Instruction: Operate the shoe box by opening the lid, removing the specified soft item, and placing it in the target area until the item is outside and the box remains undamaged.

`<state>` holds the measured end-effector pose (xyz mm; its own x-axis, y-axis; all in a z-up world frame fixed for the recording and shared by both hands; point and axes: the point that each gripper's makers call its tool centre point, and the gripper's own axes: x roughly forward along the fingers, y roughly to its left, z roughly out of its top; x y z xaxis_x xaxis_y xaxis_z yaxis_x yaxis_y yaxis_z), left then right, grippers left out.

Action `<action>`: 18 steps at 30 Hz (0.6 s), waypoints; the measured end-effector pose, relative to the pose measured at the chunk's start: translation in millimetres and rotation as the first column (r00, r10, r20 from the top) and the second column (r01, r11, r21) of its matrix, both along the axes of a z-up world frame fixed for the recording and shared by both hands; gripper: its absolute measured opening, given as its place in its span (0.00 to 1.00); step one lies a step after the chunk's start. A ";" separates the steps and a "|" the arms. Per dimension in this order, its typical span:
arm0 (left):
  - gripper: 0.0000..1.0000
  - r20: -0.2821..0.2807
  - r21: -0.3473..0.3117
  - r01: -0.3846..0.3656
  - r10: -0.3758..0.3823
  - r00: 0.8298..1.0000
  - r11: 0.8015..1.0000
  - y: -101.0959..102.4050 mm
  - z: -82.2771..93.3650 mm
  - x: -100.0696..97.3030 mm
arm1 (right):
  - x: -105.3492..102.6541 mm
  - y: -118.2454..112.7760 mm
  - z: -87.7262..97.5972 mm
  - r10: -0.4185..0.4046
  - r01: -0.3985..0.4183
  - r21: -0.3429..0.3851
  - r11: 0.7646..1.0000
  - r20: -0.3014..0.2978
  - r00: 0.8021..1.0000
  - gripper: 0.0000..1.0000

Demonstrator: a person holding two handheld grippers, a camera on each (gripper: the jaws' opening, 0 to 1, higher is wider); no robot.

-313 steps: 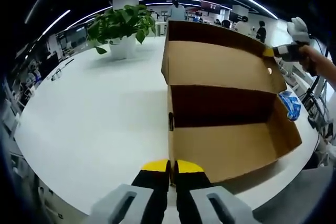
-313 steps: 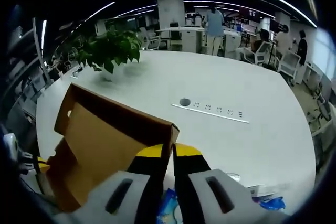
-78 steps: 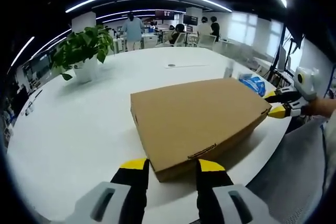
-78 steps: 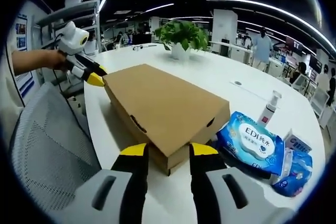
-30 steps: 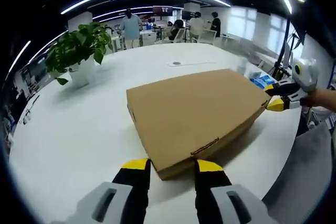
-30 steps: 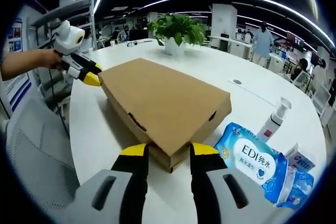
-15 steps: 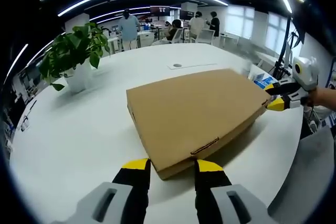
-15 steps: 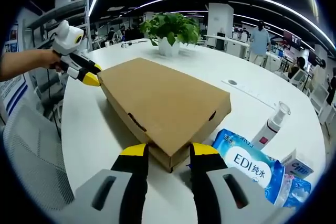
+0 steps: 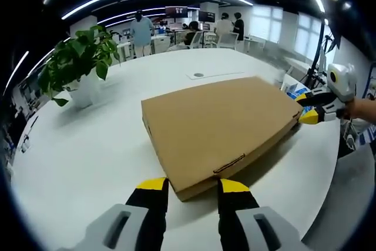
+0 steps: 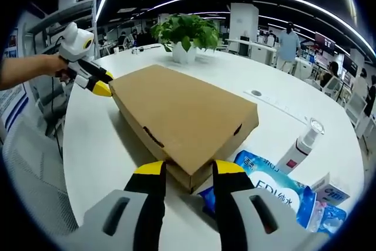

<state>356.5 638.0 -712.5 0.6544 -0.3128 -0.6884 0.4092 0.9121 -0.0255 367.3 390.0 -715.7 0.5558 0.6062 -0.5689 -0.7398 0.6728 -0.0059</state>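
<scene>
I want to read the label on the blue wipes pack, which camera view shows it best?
The right gripper view: the wipes pack lies close, right beside the box and the right gripper, with the letters EDI readable. In the left gripper view just a small blue piece peeks out past the box's far corner, with no readable print.

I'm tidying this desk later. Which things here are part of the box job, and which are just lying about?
Part of the job:
shoe box, lid shut
blue wipes pack, lying beside the box
left tongs
right tongs

Lying about:
potted plant
pump bottle
small carton
</scene>
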 end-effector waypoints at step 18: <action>0.46 0.030 0.032 -0.004 0.003 1.000 0.999 -0.4 6.4 -6.6 | 1.4 -3.1 5.2 -0.012 0.012 -0.012 1.000 0.025 1.000 0.36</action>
